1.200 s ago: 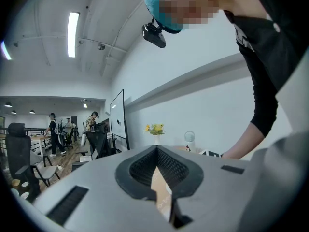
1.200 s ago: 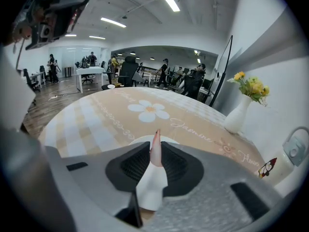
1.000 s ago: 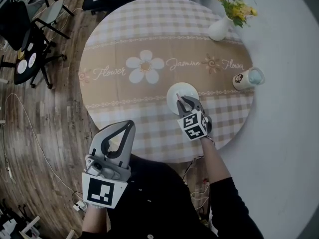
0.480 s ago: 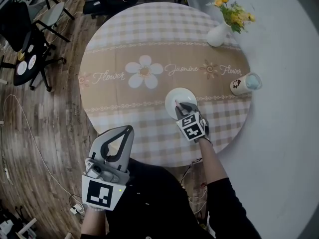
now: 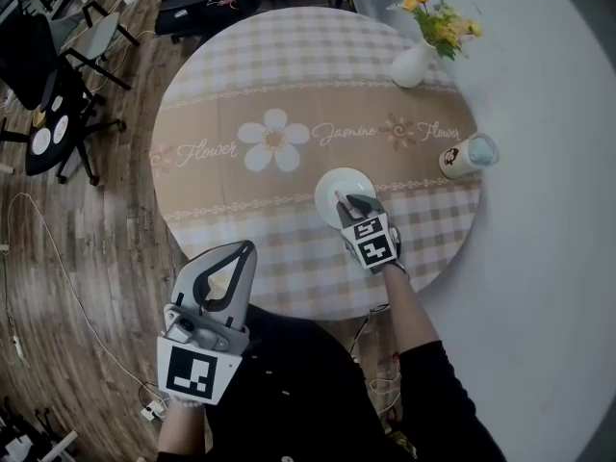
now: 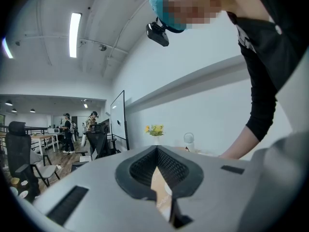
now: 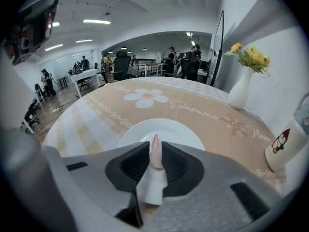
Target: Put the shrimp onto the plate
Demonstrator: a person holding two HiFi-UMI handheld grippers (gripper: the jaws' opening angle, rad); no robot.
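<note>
A small white plate (image 5: 339, 188) lies on the round table, also seen bare in the right gripper view (image 7: 174, 131). My right gripper (image 5: 348, 203) hangs over the plate's near edge, shut on the shrimp (image 7: 155, 154), whose pink tail end pokes out past the jaws above the plate. The shrimp (image 5: 339, 201) shows as a thin pink sliver in the head view. My left gripper (image 5: 229, 257) is held off the table's near left edge, jaws shut with nothing between them (image 6: 157, 178).
A white vase with yellow flowers (image 5: 414, 58) stands at the table's far right; a cup with a penguin print (image 5: 464, 156) sits near the right edge. Office chairs (image 5: 53, 75) stand on the wooden floor to the left. The tablecloth (image 5: 279, 138) bears a flower print.
The right gripper with the shrimp has edged slightly further over the plate's near edge. The left gripper has stayed about where it was.
</note>
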